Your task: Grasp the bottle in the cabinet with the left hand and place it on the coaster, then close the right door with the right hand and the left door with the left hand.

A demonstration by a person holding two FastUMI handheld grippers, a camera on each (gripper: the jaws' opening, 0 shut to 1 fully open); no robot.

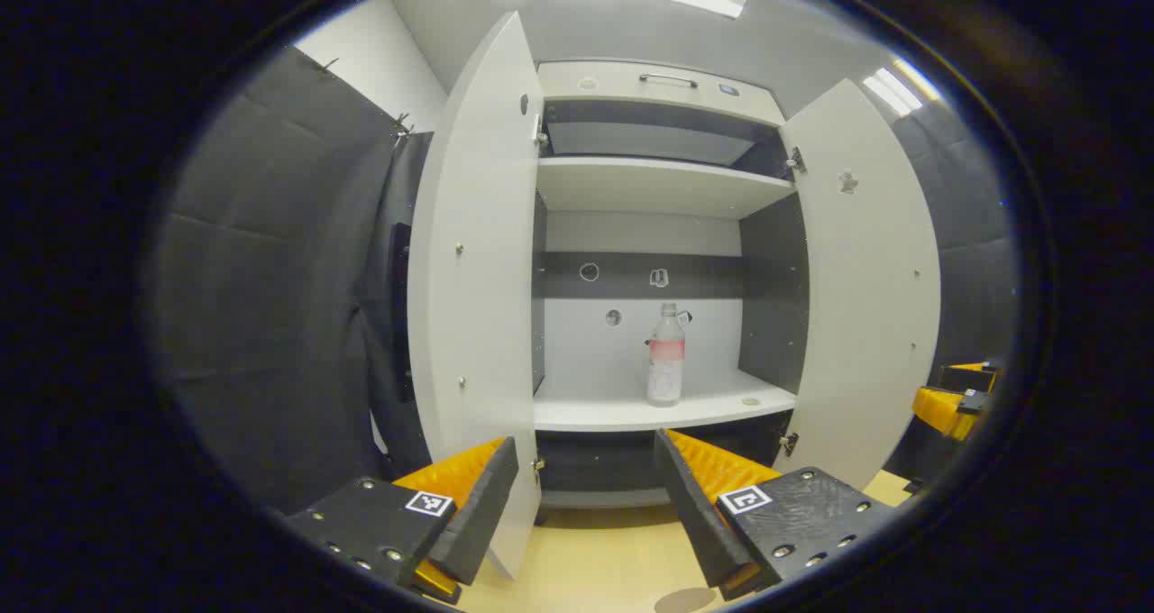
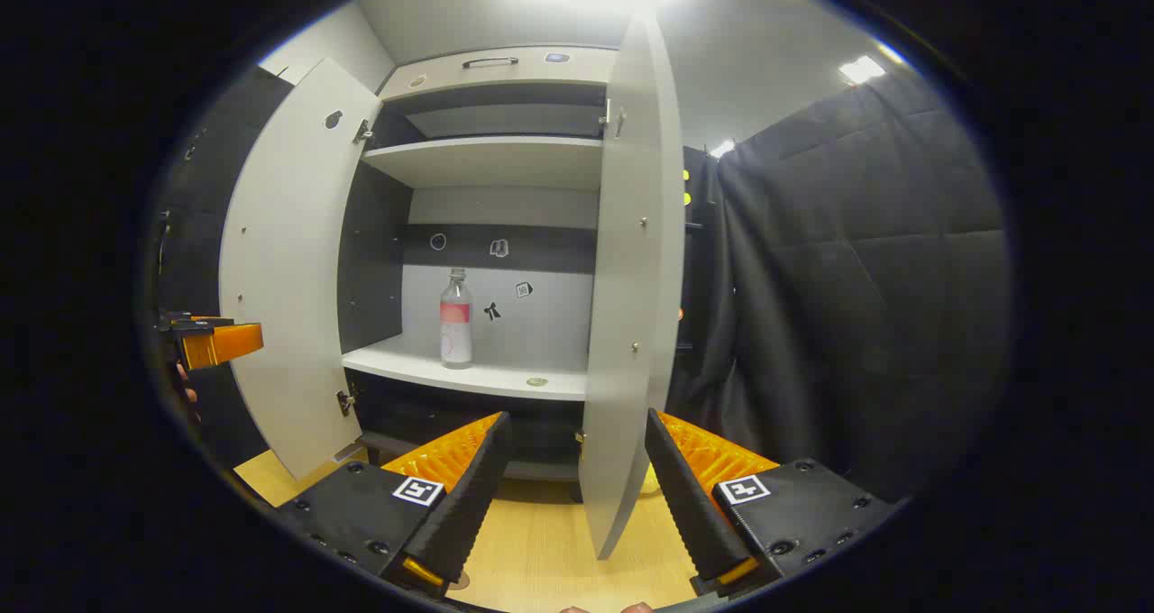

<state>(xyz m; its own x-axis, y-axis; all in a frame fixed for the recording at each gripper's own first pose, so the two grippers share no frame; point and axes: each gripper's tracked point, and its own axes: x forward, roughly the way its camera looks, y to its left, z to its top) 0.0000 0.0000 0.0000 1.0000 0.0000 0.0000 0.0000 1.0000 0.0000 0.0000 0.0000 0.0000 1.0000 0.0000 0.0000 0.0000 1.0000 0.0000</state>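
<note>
my left tool (image 1: 586,496) gapes wide and empty, the bottle (image 1: 665,361) standing upright on the cabinet shelf (image 1: 631,410) ahead at about one o'clock, well apart from it.

Bottle (image 1: 665,362) on cabinet shelf (image 1: 631,410)

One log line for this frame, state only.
phase: pre-grasp | bottle: upright on shelf | doors: both open | left tool: open, empty | right tool: open, empty
</note>
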